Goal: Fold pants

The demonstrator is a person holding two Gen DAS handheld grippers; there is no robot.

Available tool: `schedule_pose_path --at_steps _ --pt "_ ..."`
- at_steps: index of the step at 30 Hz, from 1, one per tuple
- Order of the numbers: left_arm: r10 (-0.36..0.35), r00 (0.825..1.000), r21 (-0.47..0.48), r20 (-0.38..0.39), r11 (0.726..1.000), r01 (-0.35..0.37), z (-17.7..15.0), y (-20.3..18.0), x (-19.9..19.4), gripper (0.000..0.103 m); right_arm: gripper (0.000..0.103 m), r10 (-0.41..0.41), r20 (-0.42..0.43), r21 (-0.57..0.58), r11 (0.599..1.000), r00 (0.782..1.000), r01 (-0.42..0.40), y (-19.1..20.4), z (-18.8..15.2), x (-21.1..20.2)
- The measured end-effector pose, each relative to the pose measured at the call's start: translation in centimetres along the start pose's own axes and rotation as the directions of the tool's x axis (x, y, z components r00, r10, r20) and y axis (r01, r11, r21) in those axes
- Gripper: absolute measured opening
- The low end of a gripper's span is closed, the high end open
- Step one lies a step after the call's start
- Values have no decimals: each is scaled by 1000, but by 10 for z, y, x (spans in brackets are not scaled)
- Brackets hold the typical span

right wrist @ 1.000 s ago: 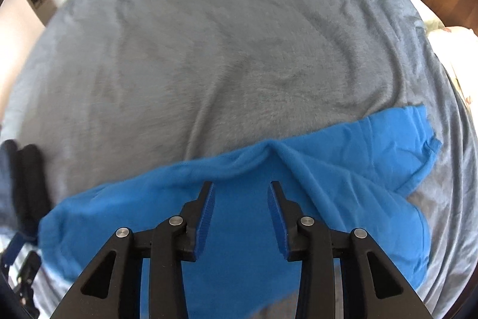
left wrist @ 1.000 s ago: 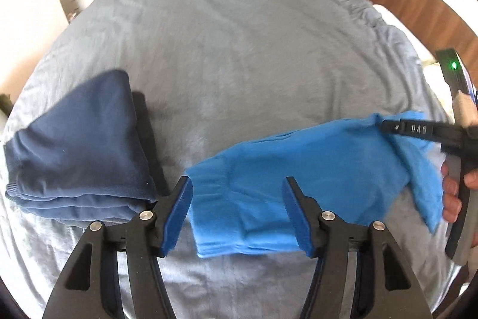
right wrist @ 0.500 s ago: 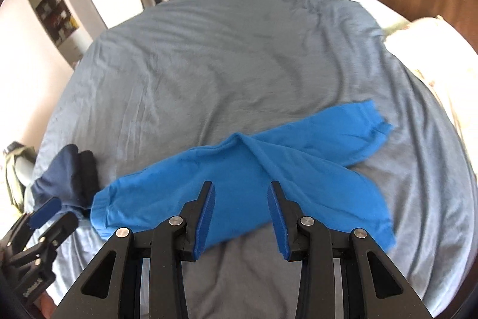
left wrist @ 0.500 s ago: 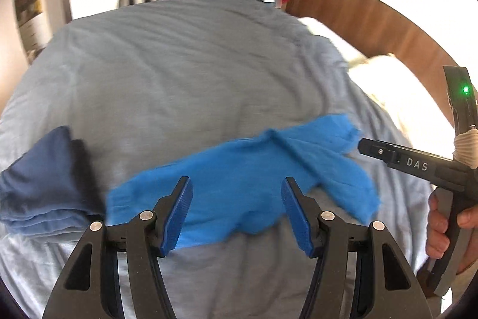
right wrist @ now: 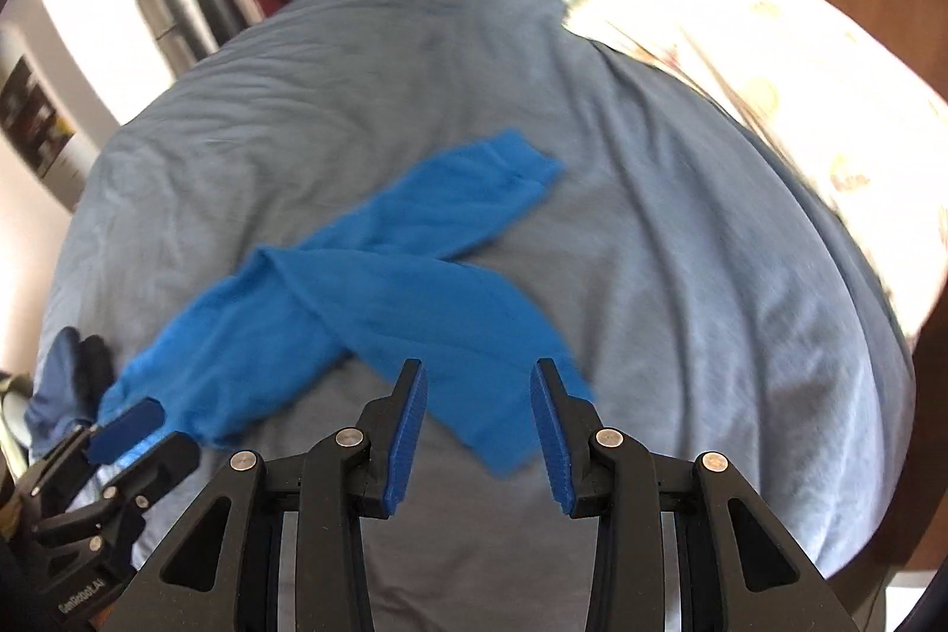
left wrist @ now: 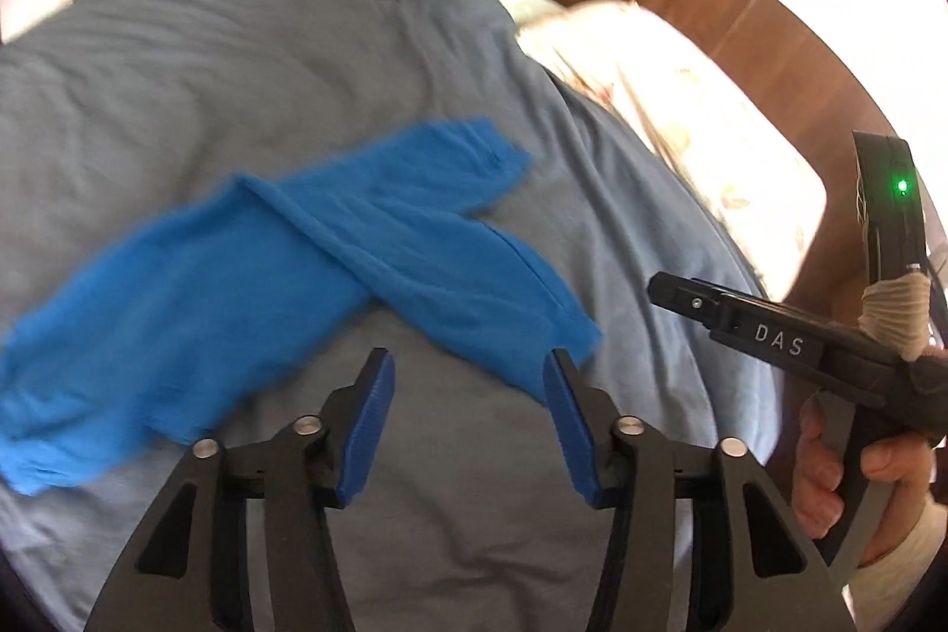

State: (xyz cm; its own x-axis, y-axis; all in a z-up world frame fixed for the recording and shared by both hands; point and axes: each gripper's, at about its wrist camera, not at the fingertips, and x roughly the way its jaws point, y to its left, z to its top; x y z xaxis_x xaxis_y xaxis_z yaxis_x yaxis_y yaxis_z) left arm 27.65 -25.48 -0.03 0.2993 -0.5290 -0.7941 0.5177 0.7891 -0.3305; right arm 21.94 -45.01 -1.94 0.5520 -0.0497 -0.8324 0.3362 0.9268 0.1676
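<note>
- Two legs of the bright blue cotton pants (right wrist: 367,300) lie crossed on the grey bedsheet (right wrist: 681,276) — we judge folding barely begun.
- Our left gripper (left wrist: 468,430) is closing on nothing; our right gripper (right wrist: 477,430) stands parted — empty.

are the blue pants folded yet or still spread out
Spread out, not folded. The blue pants lie loose on the grey bed cover, both legs splayed apart in a V, neither laid over the other.

My bright blue pants (left wrist: 332,276) lay flat on the grey bedspread (left wrist: 237,57), legs splayed toward two and four o'clock.
</note>
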Motion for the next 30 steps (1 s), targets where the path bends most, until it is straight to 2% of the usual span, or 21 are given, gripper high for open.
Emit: schedule_pose_path --at_steps 2,3,8,11,16,20,24,25,27,30 --pt "-27 999 -23 -32 999 26 -5 -9 22 44 37 -1 -13 30 1000 1000 1 -21 -7 11" --pt "-36 998 -32 -46 999 34 -7 -12 32 39 37 -1 -19 39 999 1000 1 -28 -9 16" --pt "-49 992 -68 -115 997 42 -18 -25 77 36 35 38 -34 76 997 999 -36 -62 -22 44" --pt "-38 988 -99 -149 995 23 -24 -31 98 36 30 79 -42 71 995 996 -76 -70 -25 59" --pt "2 981 -174 -192 984 -36 -30 -33 131 36 30 151 -88 33 988 985 -149 -79 -25 86" --pt "-6 979 -217 -204 975 -39 -34 -30 151 36 28 202 -136 21 979 970 -201 -85 -23 106" --pt "-38 977 -236 -209 972 -13 -33 -27 162 35 28 199 -154 -2 979 968 -201 -84 -24 119" --pt "-47 978 -236 -204 972 -3 -32 -26 164 34 25 205 -159 5 978 966 -207 -83 -24 122" --pt "-33 977 -218 -211 976 -14 -28 -27 167 23 23 208 -167 9 978 964 -209 -82 -24 126" --pt "-39 978 -195 -203 981 -2 -20 -27 160 17 16 192 -167 9 981 967 -194 -81 -26 128"
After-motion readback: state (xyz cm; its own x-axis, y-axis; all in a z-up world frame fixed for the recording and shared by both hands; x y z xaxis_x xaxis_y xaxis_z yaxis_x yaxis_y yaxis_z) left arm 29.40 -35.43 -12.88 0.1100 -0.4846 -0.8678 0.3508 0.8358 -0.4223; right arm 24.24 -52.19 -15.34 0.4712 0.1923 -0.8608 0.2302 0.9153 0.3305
